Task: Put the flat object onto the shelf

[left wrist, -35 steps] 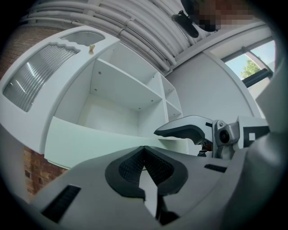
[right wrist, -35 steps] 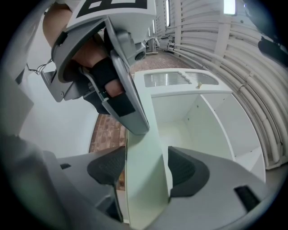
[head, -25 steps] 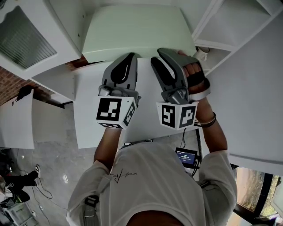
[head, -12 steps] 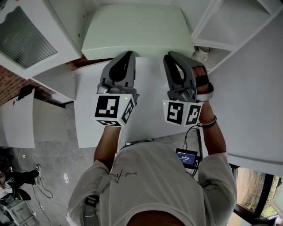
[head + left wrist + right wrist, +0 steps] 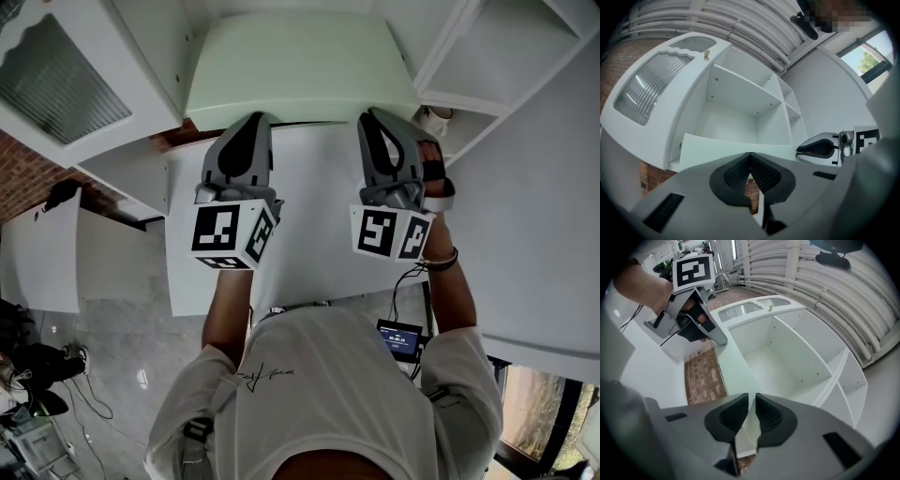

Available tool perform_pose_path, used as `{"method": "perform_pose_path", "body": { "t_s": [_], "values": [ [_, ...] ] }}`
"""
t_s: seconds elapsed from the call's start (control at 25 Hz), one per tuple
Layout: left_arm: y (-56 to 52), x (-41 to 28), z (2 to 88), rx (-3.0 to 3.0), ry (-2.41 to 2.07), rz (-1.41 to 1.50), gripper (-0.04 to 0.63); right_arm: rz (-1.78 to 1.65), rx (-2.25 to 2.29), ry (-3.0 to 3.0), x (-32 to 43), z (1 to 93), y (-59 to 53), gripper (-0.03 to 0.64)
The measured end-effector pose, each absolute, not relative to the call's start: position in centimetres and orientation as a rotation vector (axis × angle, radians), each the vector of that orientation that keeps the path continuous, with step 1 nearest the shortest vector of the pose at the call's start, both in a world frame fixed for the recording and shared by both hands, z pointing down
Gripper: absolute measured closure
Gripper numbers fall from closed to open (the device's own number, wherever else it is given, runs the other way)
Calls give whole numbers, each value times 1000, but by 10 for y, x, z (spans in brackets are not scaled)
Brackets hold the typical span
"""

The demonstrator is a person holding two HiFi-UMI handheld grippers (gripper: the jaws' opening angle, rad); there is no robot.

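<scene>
Pinching the flat board [image 5: 300,66] by its near long edge in 2 claws, left claw [image 5: 251,118] clamped, right claw [image 5: 371,115] just closing onto it (shelf [image 5: 774,365] lying straight ahead).

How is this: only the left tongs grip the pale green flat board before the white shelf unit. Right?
No, both do. The right gripper view shows the right tongs, which have just been closing, on the pale green flat board too, like the left tongs.
</scene>
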State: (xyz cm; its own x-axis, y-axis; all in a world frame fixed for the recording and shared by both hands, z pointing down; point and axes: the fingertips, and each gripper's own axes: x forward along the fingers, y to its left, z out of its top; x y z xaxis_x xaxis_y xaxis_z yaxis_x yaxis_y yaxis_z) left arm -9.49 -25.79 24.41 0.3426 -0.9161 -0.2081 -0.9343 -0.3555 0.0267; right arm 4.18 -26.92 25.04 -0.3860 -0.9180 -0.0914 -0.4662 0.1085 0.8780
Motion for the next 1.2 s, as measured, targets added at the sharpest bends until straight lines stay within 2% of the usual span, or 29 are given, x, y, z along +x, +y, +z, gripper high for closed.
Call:
{"method": "perform_pose_path", "body": {
  "t_s": [1.2],
  "values": [
    [-299,-114,249,-2473,1761,217,583,-1159,1418,-1938,31,251,-321,554]
  ]
}}
